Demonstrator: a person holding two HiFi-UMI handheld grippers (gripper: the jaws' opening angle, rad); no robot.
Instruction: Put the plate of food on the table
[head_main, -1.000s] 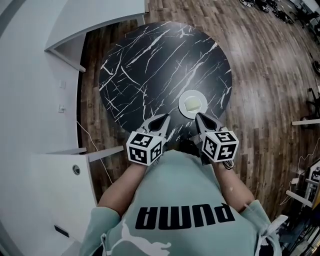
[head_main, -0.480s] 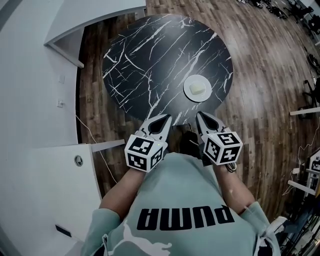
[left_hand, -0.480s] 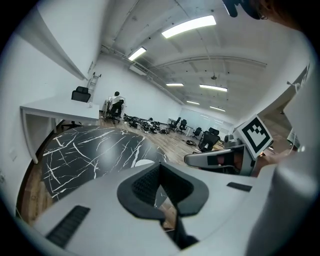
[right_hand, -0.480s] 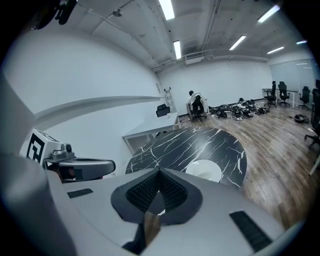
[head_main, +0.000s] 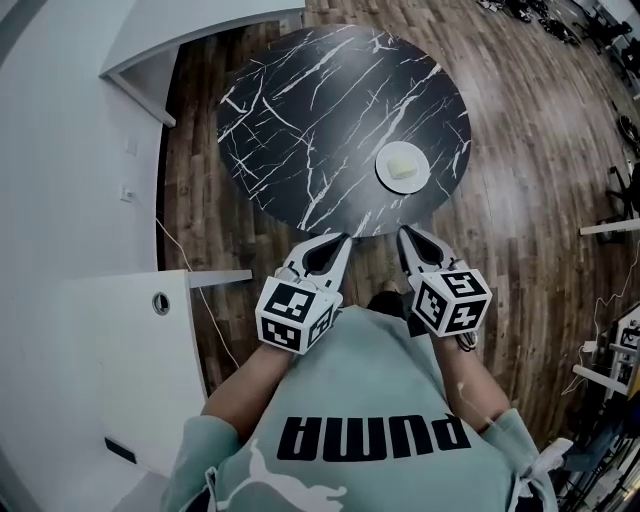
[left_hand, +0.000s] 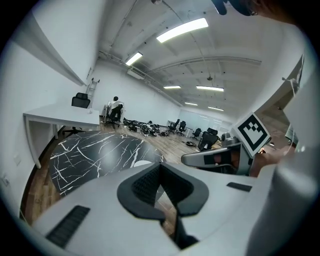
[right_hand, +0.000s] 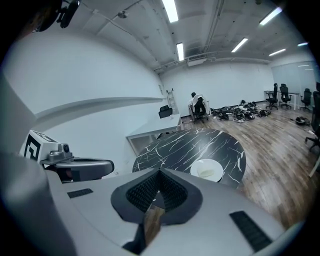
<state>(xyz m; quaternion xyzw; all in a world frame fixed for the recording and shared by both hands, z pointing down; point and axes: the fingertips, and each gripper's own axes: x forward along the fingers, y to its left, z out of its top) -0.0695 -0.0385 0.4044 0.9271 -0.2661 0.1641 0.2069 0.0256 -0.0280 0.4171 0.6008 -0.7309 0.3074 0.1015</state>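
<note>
I see the plate of food (head_main: 402, 166) on the black marble surface (head_main: 300, 110), upper right of frame, near its edge. The left hand-held gripper (head_main: 343, 240) and right hand-held gripper (head_main: 404, 233) both have jaws together, nothing between, just below the surface's lower edge. The shirt (head_main: 380, 390) print reads PUMA, upside down.

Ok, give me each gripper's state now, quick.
Left gripper: shut, holding nothing.
Right gripper: shut, holding nothing.
</note>
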